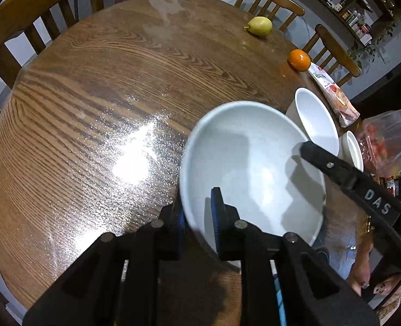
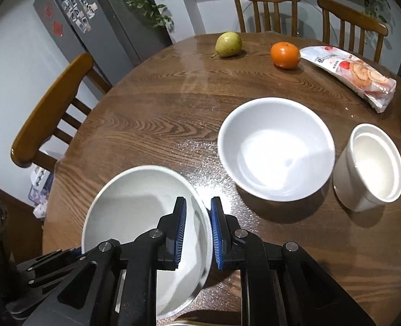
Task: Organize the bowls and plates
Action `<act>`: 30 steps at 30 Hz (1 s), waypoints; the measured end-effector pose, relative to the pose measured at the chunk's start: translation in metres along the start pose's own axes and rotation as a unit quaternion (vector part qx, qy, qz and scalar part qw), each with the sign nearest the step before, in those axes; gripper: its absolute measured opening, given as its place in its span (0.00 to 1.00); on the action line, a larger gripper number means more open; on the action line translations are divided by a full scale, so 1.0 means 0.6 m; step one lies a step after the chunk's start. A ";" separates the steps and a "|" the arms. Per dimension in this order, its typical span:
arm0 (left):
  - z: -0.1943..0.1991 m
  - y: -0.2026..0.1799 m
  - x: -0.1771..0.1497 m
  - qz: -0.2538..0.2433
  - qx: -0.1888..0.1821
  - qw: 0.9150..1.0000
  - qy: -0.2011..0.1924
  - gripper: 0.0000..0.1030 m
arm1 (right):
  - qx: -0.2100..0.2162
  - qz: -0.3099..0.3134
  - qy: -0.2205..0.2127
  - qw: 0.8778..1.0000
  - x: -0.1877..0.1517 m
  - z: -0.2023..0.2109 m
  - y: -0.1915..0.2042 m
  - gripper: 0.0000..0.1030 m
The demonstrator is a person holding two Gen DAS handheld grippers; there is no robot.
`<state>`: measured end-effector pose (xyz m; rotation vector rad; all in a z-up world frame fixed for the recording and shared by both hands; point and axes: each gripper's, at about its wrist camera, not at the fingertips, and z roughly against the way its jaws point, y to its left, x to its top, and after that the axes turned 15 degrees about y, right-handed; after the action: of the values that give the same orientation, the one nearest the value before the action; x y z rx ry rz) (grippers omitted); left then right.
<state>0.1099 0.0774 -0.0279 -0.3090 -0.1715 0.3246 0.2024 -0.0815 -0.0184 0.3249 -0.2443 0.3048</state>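
I have a shallow white bowl (image 1: 252, 168) clamped by its rim from two sides: my left tongs (image 1: 199, 222) pinch the near-left edge, one pad inside and one outside, and my right tongs (image 2: 199, 228) do the same on the opposite edge. Both are clenched on that one bowl, which sits tilted at the near edge of the worktop (image 2: 151, 114); I cannot tell whether its base touches the wood.

The likely home for it is the deeper white bowl (image 2: 276, 149) standing just beyond it, with a white cup-like pot (image 2: 369, 168) beside that (a smaller white piece seems nested inside it). So I judge the step in hand to be carrying this bowl across and nesting it.

To do that well, I should keep both grips equally firm, since glazed rims are slippery and a pinch this narrow can let the bowl swing. I want to level it first, lift it clear of the standing bowl's rim, centre it above, then lower it straight. Only once it rests fully should I loosen, one side after the other. The pear (image 2: 229, 44), orange (image 2: 285, 55) and snack packet (image 2: 350, 73) lie well apart at the far side, so they shouldn't interfere.
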 end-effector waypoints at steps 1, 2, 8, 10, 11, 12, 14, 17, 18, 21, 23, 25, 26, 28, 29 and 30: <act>0.005 0.001 0.001 0.002 0.002 1.000 -0.006 0.16 | 0.000 -0.004 -0.005 1.000 0.000 0.006 -0.004 0.20; 0.012 0.002 0.002 0.004 0.003 1.000 -0.013 0.18 | 0.002 -0.010 -0.011 1.000 0.000 0.016 -0.011 0.24; 0.071 -0.005 0.021 0.003 -0.004 0.998 -0.059 0.31 | 0.048 -0.064 -0.059 0.995 -0.005 0.096 -0.082 0.42; 0.093 -0.017 0.033 -0.002 -0.006 0.997 -0.078 0.38 | 0.052 -0.081 -0.085 0.992 -0.011 0.127 -0.108 0.54; 0.104 -0.022 0.039 -0.002 -0.012 0.996 -0.088 0.48 | 0.053 -0.089 -0.095 0.990 -0.014 0.140 -0.120 0.61; 0.110 -0.031 0.048 -0.003 -0.016 0.995 -0.097 0.53 | 0.058 -0.097 -0.106 0.988 -0.017 0.154 -0.135 0.63; 0.114 -0.055 0.070 -0.012 -0.011 0.995 -0.101 0.56 | 0.074 -0.112 -0.120 0.984 -0.015 0.167 -0.156 0.63; 0.109 -0.102 0.111 -0.033 -0.001 0.995 -0.090 0.56 | 0.092 -0.134 -0.126 0.979 0.005 0.173 -0.176 0.63; 0.108 -0.118 0.125 -0.040 0.000 0.995 -0.090 0.56 | 0.101 -0.131 -0.130 0.978 0.018 0.173 -0.179 0.63; 0.091 -0.157 0.154 -0.059 0.011 0.994 -0.091 0.56 | 0.115 -0.130 -0.126 0.977 0.053 0.154 -0.182 0.63; 0.064 -0.174 0.165 -0.071 0.019 0.994 -0.076 0.54 | 0.105 -0.126 -0.112 0.980 0.074 0.130 -0.182 0.63; 0.031 -0.186 0.176 -0.079 0.009 0.996 -0.047 0.54 | 0.085 -0.120 -0.083 0.986 0.099 0.098 -0.182 0.62; 0.009 -0.191 0.179 -0.082 0.004 0.996 -0.030 0.54 | 0.080 -0.118 -0.072 0.987 0.110 0.082 -0.182 0.56; -0.017 -0.202 0.184 -0.085 0.003 0.996 -0.013 0.54 | 0.068 -0.117 -0.055 0.989 0.123 0.061 -0.186 0.46; -0.030 -0.205 0.184 -0.087 0.007 0.996 -0.003 0.53 | 0.054 -0.117 -0.043 0.991 0.130 0.046 -0.187 0.43; -0.042 -0.207 0.184 -0.088 0.007 0.996 0.004 0.53 | 0.046 -0.117 -0.036 0.991 0.133 0.037 -0.190 0.42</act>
<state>0.2538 -0.0040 0.0016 -0.2785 -0.1860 0.1503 0.3101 -0.1719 -0.0067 0.4525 -0.2600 0.0735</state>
